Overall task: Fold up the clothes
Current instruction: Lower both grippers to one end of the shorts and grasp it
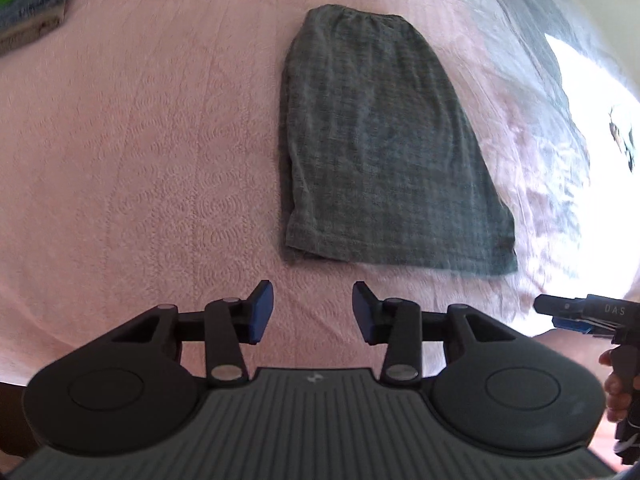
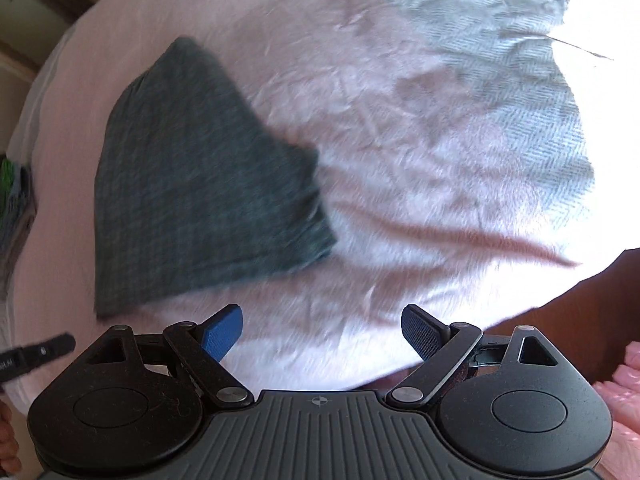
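Pink textured bedspread [image 1: 140, 140], grey herringbone blanket [image 2: 540, 92] at its far side

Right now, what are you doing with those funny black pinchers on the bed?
A person is folding clothes with a two-finger gripper in each hand. A dark green garment lies folded flat on the pink bedspread. The left gripper and the right gripper are both open and empty, just short of its near edge, touching nothing. A pile of other clothes sits at the far left.
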Tool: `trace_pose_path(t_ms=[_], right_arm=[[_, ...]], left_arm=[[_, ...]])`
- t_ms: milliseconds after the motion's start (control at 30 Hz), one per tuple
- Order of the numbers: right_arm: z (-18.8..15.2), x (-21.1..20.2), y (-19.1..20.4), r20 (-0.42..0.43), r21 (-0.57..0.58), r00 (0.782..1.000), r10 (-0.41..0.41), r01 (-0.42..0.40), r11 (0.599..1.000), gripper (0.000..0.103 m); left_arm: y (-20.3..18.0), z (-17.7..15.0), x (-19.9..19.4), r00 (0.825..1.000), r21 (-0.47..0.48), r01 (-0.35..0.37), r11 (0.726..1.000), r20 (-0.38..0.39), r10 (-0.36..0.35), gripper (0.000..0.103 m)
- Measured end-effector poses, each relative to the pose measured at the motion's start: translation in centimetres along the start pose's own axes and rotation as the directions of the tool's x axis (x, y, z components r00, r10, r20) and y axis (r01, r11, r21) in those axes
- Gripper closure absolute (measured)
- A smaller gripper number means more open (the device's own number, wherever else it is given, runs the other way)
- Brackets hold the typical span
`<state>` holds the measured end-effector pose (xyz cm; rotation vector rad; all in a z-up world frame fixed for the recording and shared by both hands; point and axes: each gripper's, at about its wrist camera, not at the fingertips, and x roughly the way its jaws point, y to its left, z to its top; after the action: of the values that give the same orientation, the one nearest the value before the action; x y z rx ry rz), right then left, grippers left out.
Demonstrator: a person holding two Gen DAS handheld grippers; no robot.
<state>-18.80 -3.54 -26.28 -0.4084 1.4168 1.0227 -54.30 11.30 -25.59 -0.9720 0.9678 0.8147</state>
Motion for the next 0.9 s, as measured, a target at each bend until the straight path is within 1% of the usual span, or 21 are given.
trace_pose_path(t_ms=[33, 100, 200, 267, 300, 367, 433, 500, 600, 633, 667, 700, 733, 833, 867, 900], right_arm=[[0.4, 0.3, -0.8, 0.019, 0.017, 1.000, 0.024, -0.024, 1.000, 0.014], [1.2, 0.9, -2.1, 0.046, 0.037, 0.994, 0.097, -0.099, 0.994, 0.014], [2.0, 2.4, -3.0, 0.059, 0.038, 0.983, 0.174, -0.176, 0.984, 0.015], [2.6, 3.3, -3.6, 0.068, 0.039, 0.972, 0.224, -0.227, 0.973, 0.031], [2.9, 3.8, -4.0, 0.072, 0.039, 0.966, 0.249, -0.252, 0.967, 0.031], [3.1, 4.8, -4.2, 0.056, 0.032, 0.963, 0.263, -0.265, 0.964, 0.031], [3.4, 5.7, -4.5, 0.039, 0.025, 0.960, 0.276, -0.277, 0.961, 0.031], [3.6, 6.4, -4.5, 0.005, 0.014, 0.956, 0.293, -0.293, 0.956, 0.031], [3.7, 6.8, -4.9, -0.010, 0.025, 0.937, 0.349, -0.349, 0.937, 0.032], [3.8, 6.9, -5.2, -0.009, 0.043, 0.923, 0.384, -0.383, 0.923, 0.033], [3.8, 7.1, -5.6, -0.008, 0.062, 0.908, 0.418, -0.417, 0.907, 0.041], [4.0, 7.4, -6.1, -0.002, 0.087, 0.886, 0.464, -0.462, 0.883, 0.044], [4.2, 7.8, -6.5, 0.005, 0.109, 0.864, 0.504, -0.501, 0.858, 0.045], [5.0, 9.6, -7.1, 0.005, 0.144, 0.833, 0.553, -0.547, 0.824, 0.045], [5.4, 10.2, -7.2, 0.005, 0.154, 0.824, 0.567, -0.561, 0.813, 0.046], [5.8, 10.7, -7.2, -0.003, 0.160, 0.808, 0.589, -0.581, 0.798, 0.046]], left_arm=[[0.4, 0.1, 0.5, 1.000, -0.016, 0.010, 1.000, 0.006, -0.010, 0.067], [1.1, 0.4, 1.4, 0.999, -0.044, 0.039, 0.998, 0.031, -0.037, 0.068], [2.2, 1.1, 2.8, 0.996, -0.077, 0.074, 0.994, 0.062, -0.069, 0.068], [2.9, 1.5, 3.6, 0.993, -0.093, 0.100, 0.991, 0.075, -0.093, 0.069], [3.1, 1.6, 4.1, 0.991, -0.095, 0.110, 0.989, 0.081, -0.103, 0.069], [3.6, 1.9, 4.8, 0.989, -0.094, 0.127, 0.987, 0.084, -0.119, 0.070], [4.0, 2.1, 5.6, 0.987, -0.094, 0.143, 0.985, 0.082, -0.136, 0.075], [4.6, 2.1, 6.3, 0.983, -0.109, 0.176, 0.978, 0.077, -0.168, 0.076], [5.5, 2.0, 7.3, 0.971, -0.144, 0.237, 0.961, 0.077, -0.228, 0.077], [5.9, 2.0, 7.6, 0.965, -0.164, 0.261, 0.951, 0.081, -0.251, 0.077], [6.3, 2.0, 7.8, 0.959, -0.189, 0.282, 0.940, 0.087, -0.270, 0.077], [6.7, 2.1, 8.1, 0.952, -0.216, 0.306, 0.927, 0.095, -0.292, 0.077], [7.0, 2.1, 8.4, 0.944, -0.239, 0.329, 0.914, 0.103, -0.313, 0.077], [7.5, 2.5, 9.1, 0.925, -0.272, 0.380, 0.884, 0.113, -0.362, 0.077], [7.4, 2.5, 9.3, 0.923, -0.267, 0.384, 0.884, 0.104, -0.370, 0.077], [7.4, 2.5, 9.5, 0.922, -0.262, 0.388, 0.884, 0.095, -0.377, 0.077]])
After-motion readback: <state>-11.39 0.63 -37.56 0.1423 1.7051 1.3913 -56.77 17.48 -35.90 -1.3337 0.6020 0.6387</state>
